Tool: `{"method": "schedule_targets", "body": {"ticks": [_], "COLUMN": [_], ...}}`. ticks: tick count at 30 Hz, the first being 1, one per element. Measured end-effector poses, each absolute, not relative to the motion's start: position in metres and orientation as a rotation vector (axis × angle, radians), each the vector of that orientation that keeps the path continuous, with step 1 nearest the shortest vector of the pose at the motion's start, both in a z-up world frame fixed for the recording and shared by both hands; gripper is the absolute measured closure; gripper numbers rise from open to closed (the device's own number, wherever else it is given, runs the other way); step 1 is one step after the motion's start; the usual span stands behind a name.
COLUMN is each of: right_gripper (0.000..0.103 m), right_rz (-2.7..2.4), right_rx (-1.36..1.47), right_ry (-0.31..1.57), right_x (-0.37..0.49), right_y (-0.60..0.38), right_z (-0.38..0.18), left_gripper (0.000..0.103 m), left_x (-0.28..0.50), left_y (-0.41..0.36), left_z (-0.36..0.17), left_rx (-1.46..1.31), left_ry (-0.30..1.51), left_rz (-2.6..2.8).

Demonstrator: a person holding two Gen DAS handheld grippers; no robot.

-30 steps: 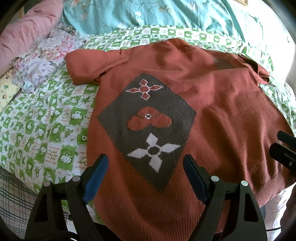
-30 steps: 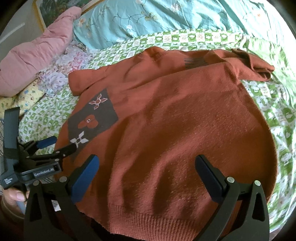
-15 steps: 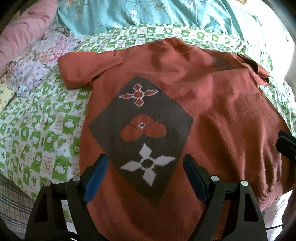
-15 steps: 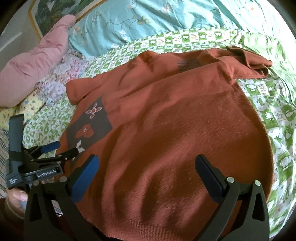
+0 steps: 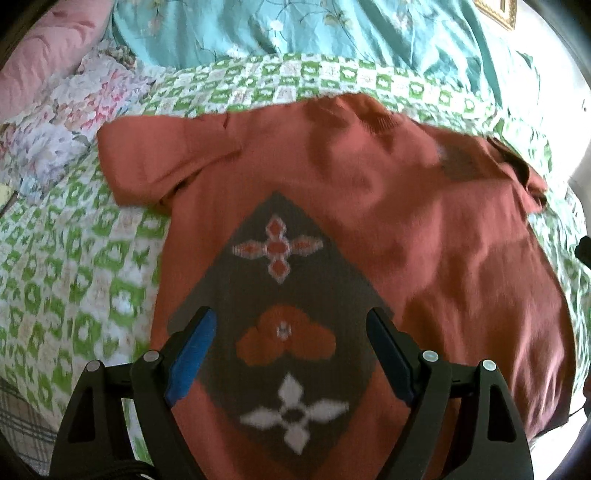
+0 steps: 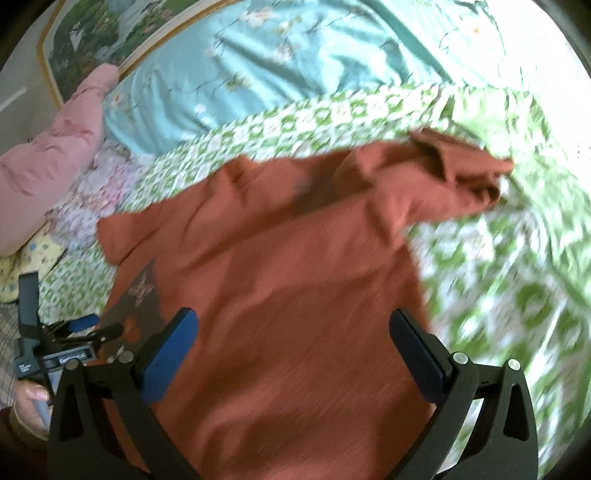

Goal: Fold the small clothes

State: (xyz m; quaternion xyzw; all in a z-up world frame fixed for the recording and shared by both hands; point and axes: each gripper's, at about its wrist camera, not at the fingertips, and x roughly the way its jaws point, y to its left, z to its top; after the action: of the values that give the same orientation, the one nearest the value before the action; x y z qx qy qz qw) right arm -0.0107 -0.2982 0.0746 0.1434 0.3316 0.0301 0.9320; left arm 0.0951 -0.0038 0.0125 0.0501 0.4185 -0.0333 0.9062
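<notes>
Bed (image 5: 85,258) under a green-and-white checked sheet, teal floral quilt (image 5: 332,29) and pink pillow (image 6: 55,158) at the far end. Rust knit sweater (image 5: 424,240) lies flat and spread on the sheet, grey diamond patch (image 5: 258,295) with flower motifs, one short sleeve (image 5: 159,155) out to the side. Left hand-held gripper (image 5: 288,350) and right hand-held gripper (image 6: 295,350) both hover over it, jaws wide apart, empty.

sweater (image 5: 424,229): rust-red, grey diamond with flowers | sheet (image 5: 74,280): green-white checks | quilt (image 5: 332,29): teal floral | pillow (image 6: 55,155): pink
</notes>
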Motion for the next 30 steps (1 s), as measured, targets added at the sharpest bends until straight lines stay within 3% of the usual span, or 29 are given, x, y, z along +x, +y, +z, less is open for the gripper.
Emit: {"method": "schedule_targets", "body": {"ticks": [8, 14, 22, 25, 27, 30], "right_gripper": [0.001, 0.014, 0.040, 0.068, 0.094, 0.096], "right_rz": [-0.042, -0.144, -0.255, -0.292, -0.303, -0.255], "right_rx": [0.255, 0.157, 0.039, 0.018, 0.056, 0.123], "right_ry": [0.646, 0.685, 0.824, 0.882, 0.878, 0.807], "right_x": [0.051, 0.118, 0.206, 0.223, 0.223, 0.209], "right_y": [-0.357, -0.400, -0.439, -0.452, -0.462, -0.460], "right_z": [0.097, 0.093, 0.056, 0.039, 0.034, 0.049], "left_gripper": [0.017, 0.016, 0.016, 0.016, 0.016, 0.016], "left_x": [0.152, 0.197, 0.233, 0.241, 0.243, 0.245], "left_y": [-0.002, -0.010, -0.014, -0.015, -0.014, -0.012], "left_z": [0.033, 0.046, 0.038, 0.026, 0.021, 0.019], "left_rx": [0.069, 0.095, 0.079, 0.082, 0.081, 0.060], "left_ry": [0.846, 0.805, 0.839, 0.872, 0.880, 0.879], "left_rz": [-0.073, -0.058, -0.064, -0.075, -0.082, -0.108]}}
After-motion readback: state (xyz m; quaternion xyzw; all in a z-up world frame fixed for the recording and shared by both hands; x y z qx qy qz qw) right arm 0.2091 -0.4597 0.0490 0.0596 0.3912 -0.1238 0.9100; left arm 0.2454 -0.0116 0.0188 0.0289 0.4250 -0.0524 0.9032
